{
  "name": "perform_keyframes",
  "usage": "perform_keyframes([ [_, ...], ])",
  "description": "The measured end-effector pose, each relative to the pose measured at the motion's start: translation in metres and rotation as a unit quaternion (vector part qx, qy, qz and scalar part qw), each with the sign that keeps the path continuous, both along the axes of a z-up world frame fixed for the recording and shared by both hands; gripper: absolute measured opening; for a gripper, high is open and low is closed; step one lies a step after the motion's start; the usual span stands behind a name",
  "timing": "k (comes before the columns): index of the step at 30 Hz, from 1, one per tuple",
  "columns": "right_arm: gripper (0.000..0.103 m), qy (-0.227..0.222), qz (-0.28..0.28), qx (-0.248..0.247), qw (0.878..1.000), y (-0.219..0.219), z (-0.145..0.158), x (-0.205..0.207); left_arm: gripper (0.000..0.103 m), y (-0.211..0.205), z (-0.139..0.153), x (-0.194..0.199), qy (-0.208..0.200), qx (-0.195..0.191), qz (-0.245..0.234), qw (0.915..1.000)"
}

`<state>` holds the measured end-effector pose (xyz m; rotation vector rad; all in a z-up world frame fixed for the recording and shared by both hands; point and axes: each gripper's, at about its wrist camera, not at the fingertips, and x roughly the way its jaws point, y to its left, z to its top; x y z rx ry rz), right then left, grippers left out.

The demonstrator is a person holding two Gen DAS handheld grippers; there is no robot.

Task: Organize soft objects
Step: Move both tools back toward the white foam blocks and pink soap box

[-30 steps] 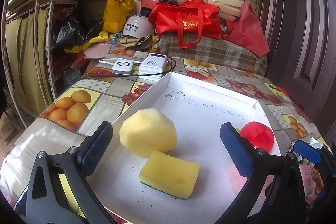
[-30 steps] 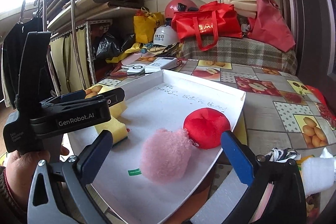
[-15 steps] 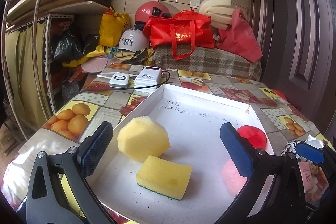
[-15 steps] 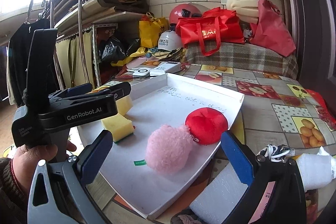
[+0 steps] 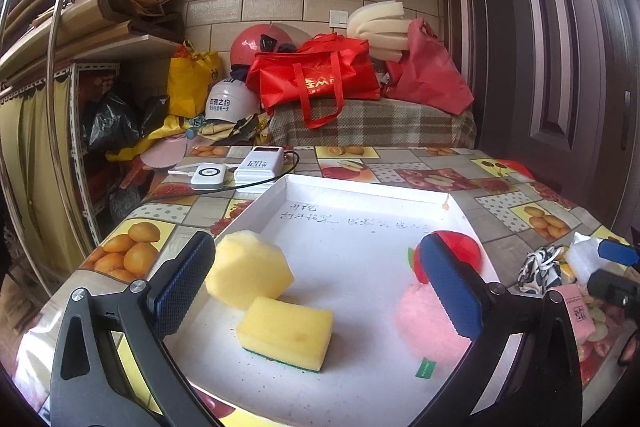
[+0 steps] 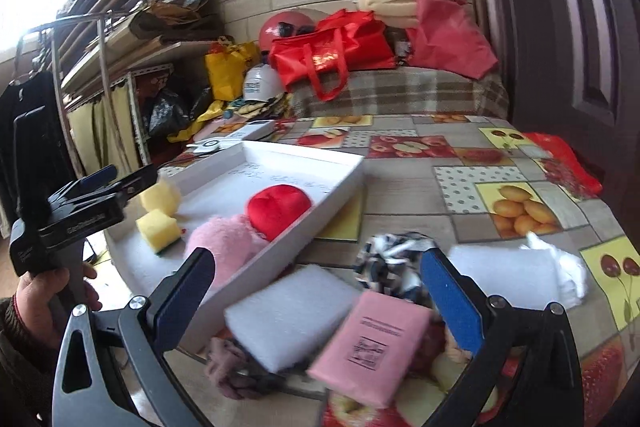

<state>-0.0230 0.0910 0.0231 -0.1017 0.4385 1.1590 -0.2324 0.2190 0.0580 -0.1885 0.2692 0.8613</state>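
Note:
A white tray [image 5: 360,187] holds a round yellow sponge [image 5: 248,275], a rectangular yellow sponge [image 5: 286,333], a pink fluffy ball [image 5: 430,327] and a red plush ball [image 5: 464,249]. My left gripper [image 5: 316,291] is open and empty above the tray's near side. My right gripper [image 6: 316,303] is open and empty above a white foam block [image 6: 292,311], a pink packet [image 6: 368,343] and a black-and-white cloth [image 6: 390,259] lying right of the tray [image 6: 304,227]. A white cloth roll [image 6: 516,275] lies further right. The left gripper also shows in the right wrist view [image 6: 108,183].
A power bank [image 5: 260,163] and a white charger [image 5: 208,175] with a cable lie behind the tray. Bags, helmets and foam are piled at the table's far end. A dark door stands on the right, shelves on the left.
My right gripper has swung right and down, from over the tray to over the loose items beside it. My left gripper has drawn back a little; the pink ball now shows in its view.

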Motion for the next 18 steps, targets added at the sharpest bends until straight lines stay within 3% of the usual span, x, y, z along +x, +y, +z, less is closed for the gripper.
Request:
perform_keyframes([
  [4, 0.103, 0.028, -0.063, 0.009, 0.998, -0.036, -0.002, 0.039, 0.103, -0.014, 0.0, 0.007, 0.002, -0.004, -0.049, 0.9988],
  [6, 0.103, 0.037, -0.069, 0.005, 0.997, -0.05, -0.003, 0.052, 0.103, -0.025, 0.0, 0.013, 0.009, -0.003, -0.08, 0.9968],
  [15, 0.102, -0.012, 0.039, -0.066, 0.997, -0.043, -0.005, 0.015, 0.103, -0.079, 0.004, 0.027, 0.015, -0.009, -0.23, 0.9731],
  [18, 0.102, 0.004, 0.046, -0.1, 0.994, -0.028, -0.013, 0.013, 0.103, -0.092, 0.005, 0.032, 0.028, -0.004, -0.248, 0.9683],
])
